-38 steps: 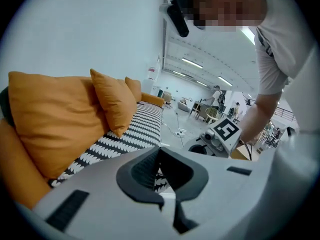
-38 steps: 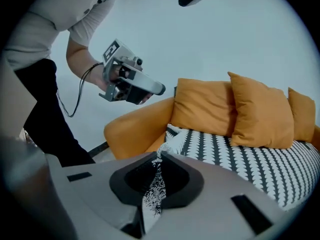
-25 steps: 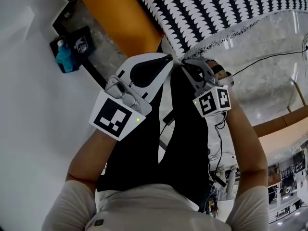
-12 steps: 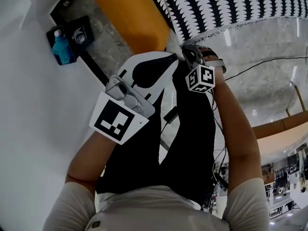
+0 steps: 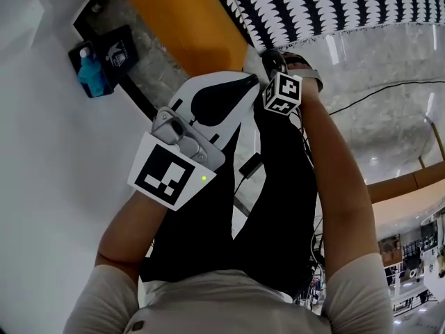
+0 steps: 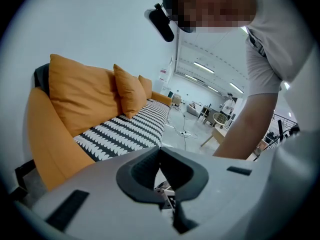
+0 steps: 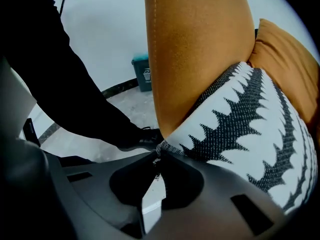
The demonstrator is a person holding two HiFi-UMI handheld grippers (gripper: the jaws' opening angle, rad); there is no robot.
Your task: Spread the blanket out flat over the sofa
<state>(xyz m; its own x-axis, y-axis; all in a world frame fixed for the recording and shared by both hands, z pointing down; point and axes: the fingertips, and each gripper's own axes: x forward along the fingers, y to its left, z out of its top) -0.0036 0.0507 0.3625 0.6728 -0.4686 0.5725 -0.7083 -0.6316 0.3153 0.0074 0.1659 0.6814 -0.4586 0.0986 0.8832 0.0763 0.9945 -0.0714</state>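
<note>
Right gripper view: shows the right tool [image 7: 156, 160] clenched on the fringed edge of the black-and-white blanket [image 7: 240, 119], low down and just beside the arm of the orange sofa [image 7: 195, 49]. Left gripper view: shows the left tool [image 6: 160, 151] closed on nothing, well apart from the cloth and pointed along the sofa's length.

Reads as a late stage of the spreading. Already covers the seat from this end far toward the other, in front of the orange cushions [image 6: 82, 91]; only the near edge by the arm seems left to settle.

Calls next, most likely, for drawing the pinched edge taut toward the arm end, laying it down without a fold, then letting go. Might also call for opening the idle left tool to smooth or tug the other side. Hard to judge from here whether wrinkles remain on the far half.

Head view: places the patterned cloth [image 5: 327, 5] at the top, its fringe hanging above a glossy grey stone floor [image 5: 403, 138]. Also takes in a black cable [image 5: 375, 92] trailing across that floor, a teal bin [image 5: 90, 75] against the white wall beside the sofa arm, and beyond, a bright open room with chairs and desks too small to make out.
</note>
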